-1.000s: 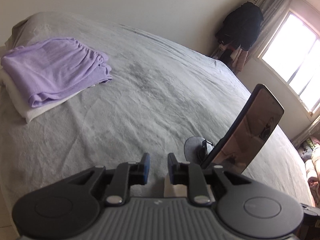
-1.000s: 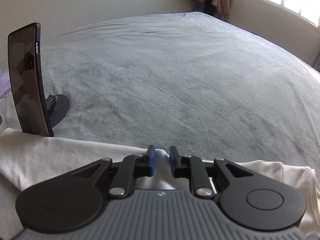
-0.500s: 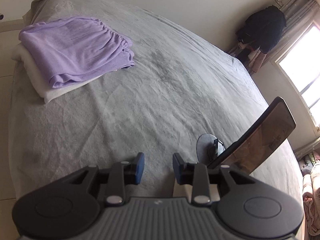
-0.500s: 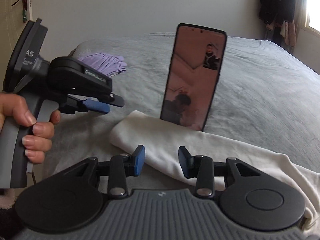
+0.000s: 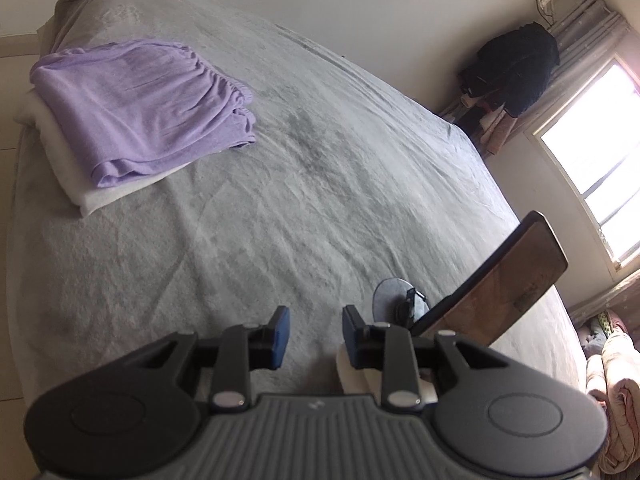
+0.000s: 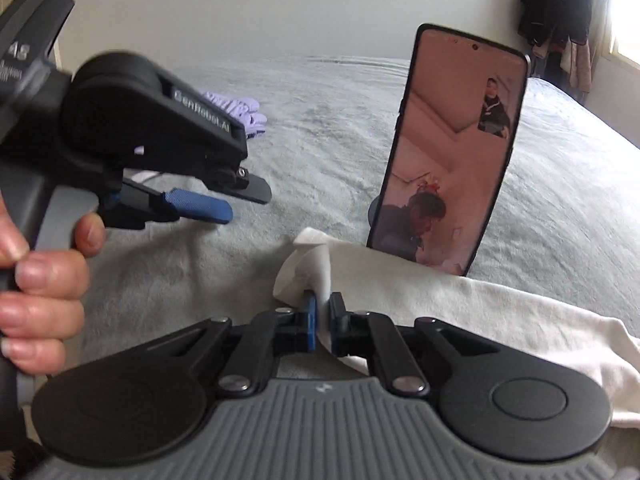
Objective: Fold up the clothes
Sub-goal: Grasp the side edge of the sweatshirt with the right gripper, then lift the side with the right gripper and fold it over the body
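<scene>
A white garment lies spread along the near edge of the grey bed. My right gripper is shut on its left corner, which stands up pinched between the blue pads. In the left wrist view my left gripper hovers over bare bedsheet; its jaws are apart and closing with nothing between them. A bit of the white garment shows under its right finger. The right wrist view has the left gripper at left, above and left of the pinched corner, held by a hand.
A phone stands upright on a round stand just behind the white garment. A folded purple garment rests on a folded white one at the bed's far left. Dark clothes hang by the window.
My right gripper swung left along the white garment to its corner, opened wider, then shut on that corner. The left gripper rolled a little; its jaws widened, then narrowed.
</scene>
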Available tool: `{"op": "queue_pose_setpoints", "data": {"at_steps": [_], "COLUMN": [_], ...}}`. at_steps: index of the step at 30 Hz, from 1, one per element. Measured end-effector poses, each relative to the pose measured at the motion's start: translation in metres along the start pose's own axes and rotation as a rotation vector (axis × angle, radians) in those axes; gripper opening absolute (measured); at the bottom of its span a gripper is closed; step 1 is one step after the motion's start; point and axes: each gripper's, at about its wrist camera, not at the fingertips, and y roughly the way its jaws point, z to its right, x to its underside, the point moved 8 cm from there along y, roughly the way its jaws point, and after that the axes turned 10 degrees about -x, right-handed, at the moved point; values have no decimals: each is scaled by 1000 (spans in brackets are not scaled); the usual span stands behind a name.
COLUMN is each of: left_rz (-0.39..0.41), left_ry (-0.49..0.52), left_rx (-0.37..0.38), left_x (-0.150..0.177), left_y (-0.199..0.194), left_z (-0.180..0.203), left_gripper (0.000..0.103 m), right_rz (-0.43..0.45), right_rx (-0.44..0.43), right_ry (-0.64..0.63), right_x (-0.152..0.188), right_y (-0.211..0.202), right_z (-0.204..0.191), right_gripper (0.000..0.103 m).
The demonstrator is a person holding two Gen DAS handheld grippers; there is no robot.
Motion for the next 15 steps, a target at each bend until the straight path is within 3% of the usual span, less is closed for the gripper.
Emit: {"op": "queue_pose_setpoints", "data": {"at_steps": [8, 15], "left_rz": [55, 14], "left_ry": [103, 231], "left_rx": [124, 283], "left_x": [12, 35], "left_y": [-18, -27], "left_z": [42, 89], "left_gripper": [26, 26], "right_rz": [115, 211], "right_rx": [81, 158], "right_ry": [70, 103], "right_x": [-31, -53], "right_y": [-79, -135], "right_z": [42, 70], "right_gripper": [8, 8]}}
